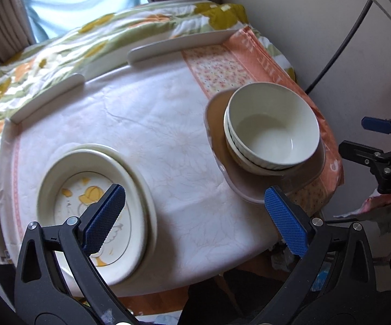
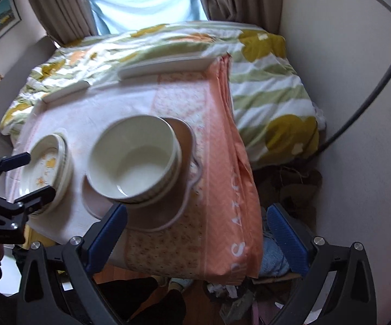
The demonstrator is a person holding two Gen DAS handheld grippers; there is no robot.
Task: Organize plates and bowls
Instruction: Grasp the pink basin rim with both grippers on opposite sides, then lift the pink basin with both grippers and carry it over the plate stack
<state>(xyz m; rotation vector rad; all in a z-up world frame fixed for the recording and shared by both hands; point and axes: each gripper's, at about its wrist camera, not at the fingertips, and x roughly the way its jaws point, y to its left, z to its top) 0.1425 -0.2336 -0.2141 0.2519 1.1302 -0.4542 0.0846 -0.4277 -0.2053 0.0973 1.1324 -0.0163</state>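
Two cream bowls (image 1: 272, 132) are nested on a brownish plate (image 1: 252, 187) at the table's right side; they show in the right wrist view (image 2: 134, 159) too. A stack of oval dishes with a duck print (image 1: 95, 203) sits at the left front, also in the right wrist view (image 2: 47, 170). My left gripper (image 1: 195, 216) is open and empty, hovering above the table's front edge between the two stacks. My right gripper (image 2: 195, 230) is open and empty, just in front of the bowls. Its black fingers show in the left wrist view (image 1: 380, 140).
A white cloth (image 1: 146, 124) covers the small table, with a peach patterned cloth (image 2: 222, 178) draped over its right side. White raised rails (image 1: 179, 47) edge the far side. A flowered quilt (image 2: 271, 92) lies behind. A wall and a cable (image 1: 339, 46) are at right. Clutter lies on the floor below.
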